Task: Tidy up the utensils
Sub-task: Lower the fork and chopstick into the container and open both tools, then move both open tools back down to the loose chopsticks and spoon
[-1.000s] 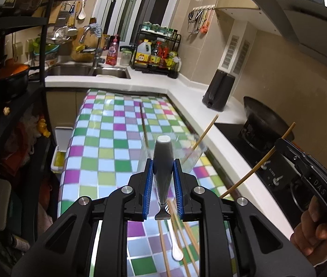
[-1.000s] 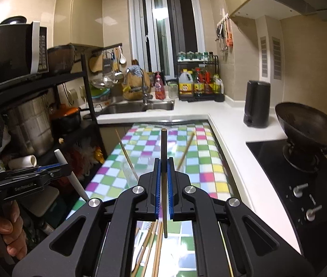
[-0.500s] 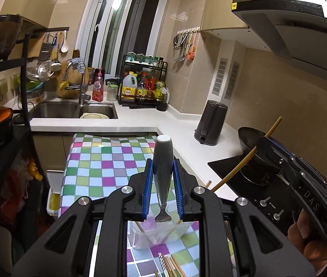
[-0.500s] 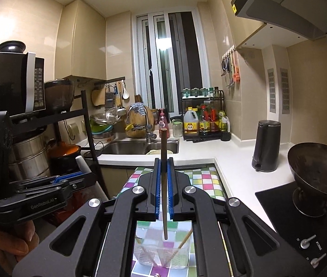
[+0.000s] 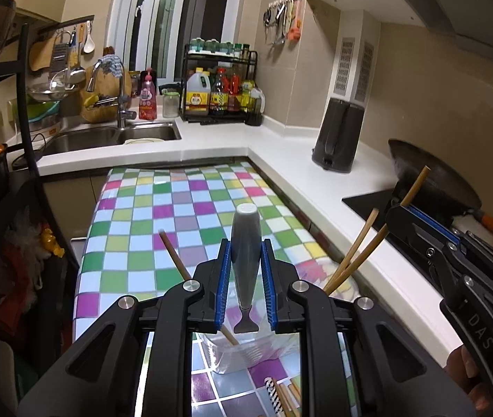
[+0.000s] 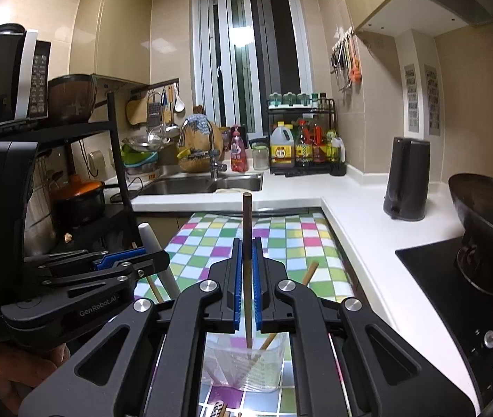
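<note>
My left gripper (image 5: 245, 260) is shut on the grey handle of a spoon (image 5: 245, 243), held upright above a clear plastic cup (image 5: 243, 354). The cup stands on the checkered tablecloth (image 5: 177, 215) and holds chopsticks (image 5: 350, 260). My right gripper (image 6: 247, 271) is shut on a single brown chopstick (image 6: 247, 229), held upright with its lower tip inside the cup (image 6: 243, 365). The right gripper also shows in the left wrist view (image 5: 420, 229), just right of the cup. The left gripper shows in the right wrist view (image 6: 121, 264) with the white-grey spoon handle (image 6: 154, 246).
Loose chopsticks (image 5: 281, 396) lie on the cloth in front of the cup. A white counter (image 5: 316, 180) runs along the right with a black kettle (image 5: 338, 135), a wok (image 5: 434, 180) and a stove. A sink (image 5: 107, 135) is behind; a black shelf rack (image 5: 3, 139) stands left.
Both grippers have come down toward the cup with their utensils. The right chopstick's tip now reaches into the cup, and the left gripper's spoon sits right above the cup's rim.
</note>
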`<action>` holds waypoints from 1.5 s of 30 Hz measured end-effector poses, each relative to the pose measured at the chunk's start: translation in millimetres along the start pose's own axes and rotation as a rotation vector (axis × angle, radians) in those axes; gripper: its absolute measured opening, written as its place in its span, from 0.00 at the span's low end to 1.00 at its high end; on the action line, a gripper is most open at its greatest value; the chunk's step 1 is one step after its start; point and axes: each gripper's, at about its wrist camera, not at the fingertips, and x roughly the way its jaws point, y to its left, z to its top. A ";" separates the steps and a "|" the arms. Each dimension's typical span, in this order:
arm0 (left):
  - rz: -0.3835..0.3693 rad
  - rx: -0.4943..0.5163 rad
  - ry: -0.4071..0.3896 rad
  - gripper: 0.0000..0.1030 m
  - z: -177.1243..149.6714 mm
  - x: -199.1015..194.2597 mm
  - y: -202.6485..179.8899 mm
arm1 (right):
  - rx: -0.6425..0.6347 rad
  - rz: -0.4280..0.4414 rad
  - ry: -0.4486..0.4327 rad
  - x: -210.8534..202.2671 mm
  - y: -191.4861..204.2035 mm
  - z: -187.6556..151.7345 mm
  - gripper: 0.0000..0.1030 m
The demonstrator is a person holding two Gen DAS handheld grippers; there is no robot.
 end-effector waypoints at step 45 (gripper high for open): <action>0.067 -0.014 -0.120 0.39 -113.7 -137.4 -32.6 | 0.020 -0.086 0.012 -159.5 10.3 -62.4 0.33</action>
